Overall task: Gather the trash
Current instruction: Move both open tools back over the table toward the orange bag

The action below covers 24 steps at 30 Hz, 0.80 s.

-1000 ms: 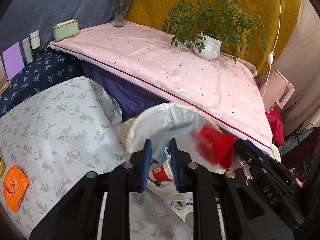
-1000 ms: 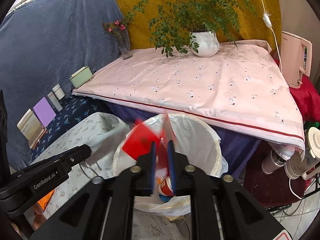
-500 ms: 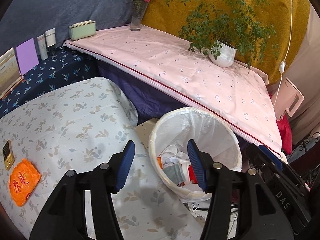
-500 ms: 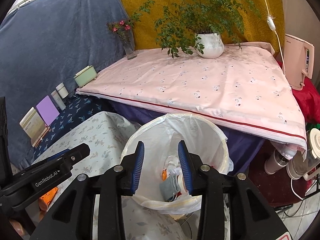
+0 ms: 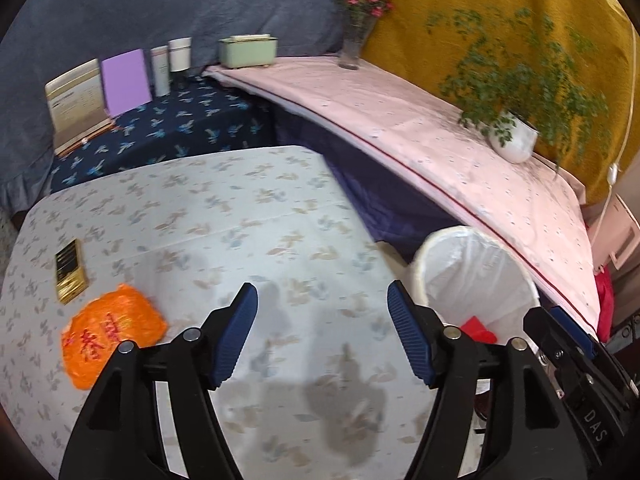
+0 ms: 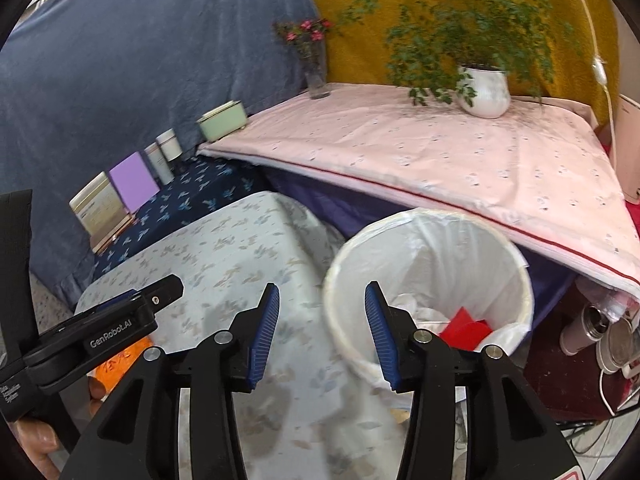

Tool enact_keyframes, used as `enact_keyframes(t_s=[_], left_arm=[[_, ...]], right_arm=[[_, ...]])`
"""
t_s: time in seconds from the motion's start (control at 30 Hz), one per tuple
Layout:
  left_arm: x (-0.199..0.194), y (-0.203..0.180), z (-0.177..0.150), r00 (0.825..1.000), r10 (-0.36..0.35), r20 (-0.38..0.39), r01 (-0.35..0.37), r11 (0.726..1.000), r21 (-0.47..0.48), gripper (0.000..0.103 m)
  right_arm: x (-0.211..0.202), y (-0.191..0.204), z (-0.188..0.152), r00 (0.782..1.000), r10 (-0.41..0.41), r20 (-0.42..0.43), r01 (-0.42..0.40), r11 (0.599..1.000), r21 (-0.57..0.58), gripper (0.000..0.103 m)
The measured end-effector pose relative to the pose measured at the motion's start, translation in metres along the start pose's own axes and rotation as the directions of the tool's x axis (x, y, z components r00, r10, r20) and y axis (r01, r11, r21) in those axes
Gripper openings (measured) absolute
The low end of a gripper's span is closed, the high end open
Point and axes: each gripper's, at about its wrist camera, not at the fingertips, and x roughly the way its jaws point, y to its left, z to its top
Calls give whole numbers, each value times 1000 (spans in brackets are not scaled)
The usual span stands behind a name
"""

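Though partly hidden, orange wrapper [image 6: 120,364] sits behind left hand-held gripper [image 6: 132,312].

A second ago both grippers are pinched over the bin [image 6: 428,264], the right one on a red wrapper. Now the left gripper [image 5: 322,336] is over the leaf-print tablecloth [image 5: 224,220], left of the bin, its jaws having just been opening, nothing between them. The right gripper [image 6: 322,334] straddles the bin's left rim, likewise just opening and empty. The red wrapper [image 6: 466,326] lies inside the bin.
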Motion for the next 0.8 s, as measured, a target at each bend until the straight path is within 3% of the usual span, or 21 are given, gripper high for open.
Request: enact_keyframes(t_s=[0.37, 0.47, 0.8], left_arm=[[-21, 101, -12, 988, 152, 6, -150, 980, -130, 74], [-28, 127, -17, 980, 200, 11, -195, 967, -162, 82], [-38, 211, -31, 954, 298, -23, -293, 918, -268, 89]], right_arm=[[18, 86, -20, 993, 97, -62, -103, 989, -102, 56], [22, 107, -27, 990, 116, -74, -124, 986, -115, 61], [48, 179, -62, 962, 190, -197, -223, 961, -163, 65]])
